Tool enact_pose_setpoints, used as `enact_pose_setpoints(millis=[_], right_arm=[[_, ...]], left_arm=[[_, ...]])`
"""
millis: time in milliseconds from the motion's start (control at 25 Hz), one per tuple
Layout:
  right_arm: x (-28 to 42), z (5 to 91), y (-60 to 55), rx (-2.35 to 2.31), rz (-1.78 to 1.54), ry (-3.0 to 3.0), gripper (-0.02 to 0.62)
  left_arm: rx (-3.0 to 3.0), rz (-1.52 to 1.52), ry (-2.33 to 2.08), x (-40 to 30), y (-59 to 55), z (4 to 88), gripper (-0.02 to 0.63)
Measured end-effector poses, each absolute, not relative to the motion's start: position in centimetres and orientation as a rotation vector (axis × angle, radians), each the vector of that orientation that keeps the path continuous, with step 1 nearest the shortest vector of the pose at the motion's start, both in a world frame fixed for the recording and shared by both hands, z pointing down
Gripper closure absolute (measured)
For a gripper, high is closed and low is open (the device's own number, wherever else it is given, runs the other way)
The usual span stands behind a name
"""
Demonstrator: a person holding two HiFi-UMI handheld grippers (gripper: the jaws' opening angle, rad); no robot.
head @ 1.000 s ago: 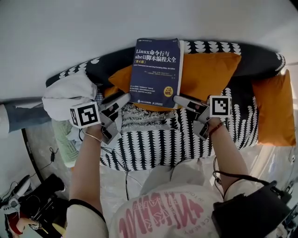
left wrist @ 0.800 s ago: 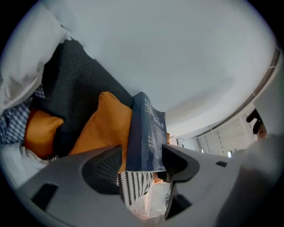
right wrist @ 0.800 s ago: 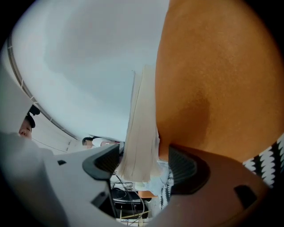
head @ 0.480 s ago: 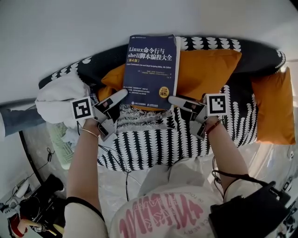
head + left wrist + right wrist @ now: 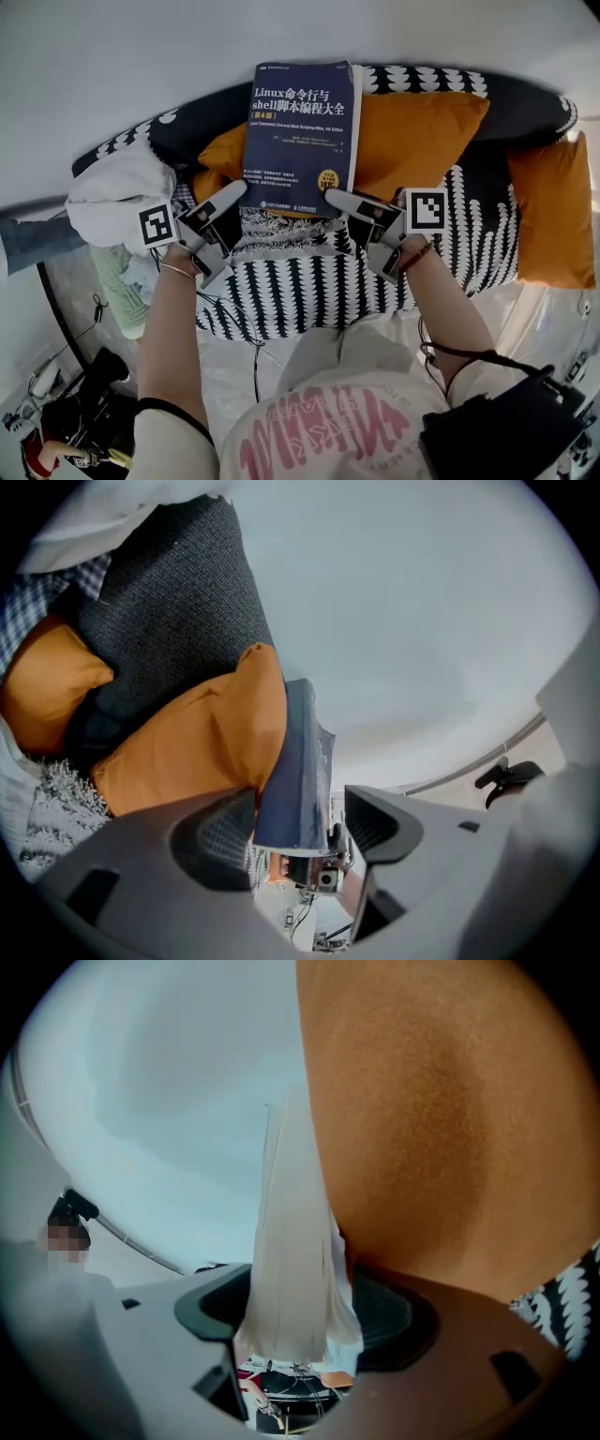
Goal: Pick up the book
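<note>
Risk check: book (image 5: 300, 131) sits against the left half of the orange cushion (image 5: 417, 141), front cover facing the person, and only one corner of it is really held. Right gripper (image 5: 300, 1321) is pinched on the page edge at the book's lower corner, over the cushion's near edge. Left gripper (image 5: 295, 829) has just been opening. Its jaws are now spread wide with the spine between them and a clear gap on one side, so there is no squeeze there.

Failure modes, my read:
- Lift now and a thick book hangs off one corner pinch. It likely pivots in the pads, or slips out and drops back on the cushion.
- The pads bite pages, not a stiff board. Pages could fan out and the grip goes soft.
- If the left gripper shifts sideways before closing, it shoves the spine and twists the book against the right grip.
- The cushion is soft, so it is no firm backstop if the book sags.

Can't tell whether the book's far edge rests on the cushion or is already clear of it.

Surface: no table, just a black-and-white patterned cover (image 5: 300, 291) spread in front of the cushion. Second orange cushion (image 5: 548, 216) is to its right and a white cloth (image 5: 112, 192) is well to its left. Plain pale wall (image 5: 141, 56) is behind the cushion. Floor (image 5: 80, 272) with dark gear (image 5: 84, 384) is off to its left, lower down.
</note>
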State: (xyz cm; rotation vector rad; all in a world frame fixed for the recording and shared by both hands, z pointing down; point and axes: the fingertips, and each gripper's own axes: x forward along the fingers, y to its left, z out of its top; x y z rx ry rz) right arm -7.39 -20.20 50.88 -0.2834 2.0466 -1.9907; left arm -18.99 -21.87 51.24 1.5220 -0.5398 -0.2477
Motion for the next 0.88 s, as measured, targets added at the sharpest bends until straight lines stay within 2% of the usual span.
enact_pose_setpoints(millis=[880], right_arm=[[-7.9, 51.1, -20.1, -0.281, -2.005, 2.059, 0.256]], left_arm=[[1.460, -0.278, -0.483, -16.4, -21.2, 52.4, 0.311]])
